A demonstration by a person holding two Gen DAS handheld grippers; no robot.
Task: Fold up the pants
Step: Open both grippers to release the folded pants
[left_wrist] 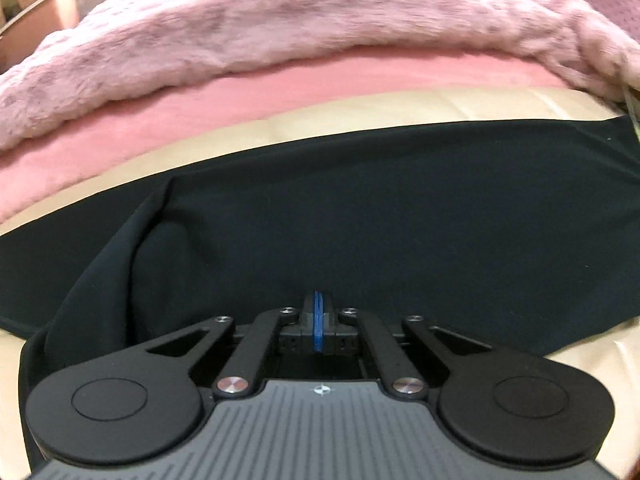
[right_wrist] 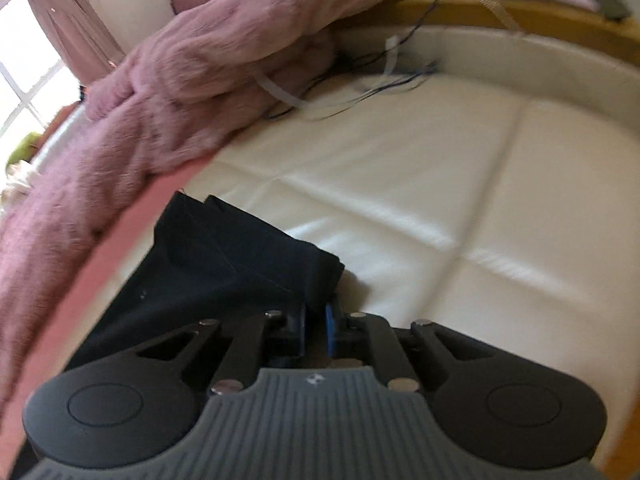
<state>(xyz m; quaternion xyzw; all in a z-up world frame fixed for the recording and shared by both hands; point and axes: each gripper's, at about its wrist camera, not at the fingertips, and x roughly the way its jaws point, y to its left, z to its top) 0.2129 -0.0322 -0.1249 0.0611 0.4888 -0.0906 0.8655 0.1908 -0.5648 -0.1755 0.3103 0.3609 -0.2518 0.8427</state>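
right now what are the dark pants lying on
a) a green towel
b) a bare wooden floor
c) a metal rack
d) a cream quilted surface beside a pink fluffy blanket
d: the dark pants lie on the cream quilted surface, with the pink fluffy blanket bunched just beyond them.

left gripper (left_wrist: 318,312): black linkages, silver screws | blue-padded fingers (left_wrist: 318,330) | grey ribbed housing

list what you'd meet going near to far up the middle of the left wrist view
left claw → black pants → cream mattress surface → pink sheet → fluffy pink blanket
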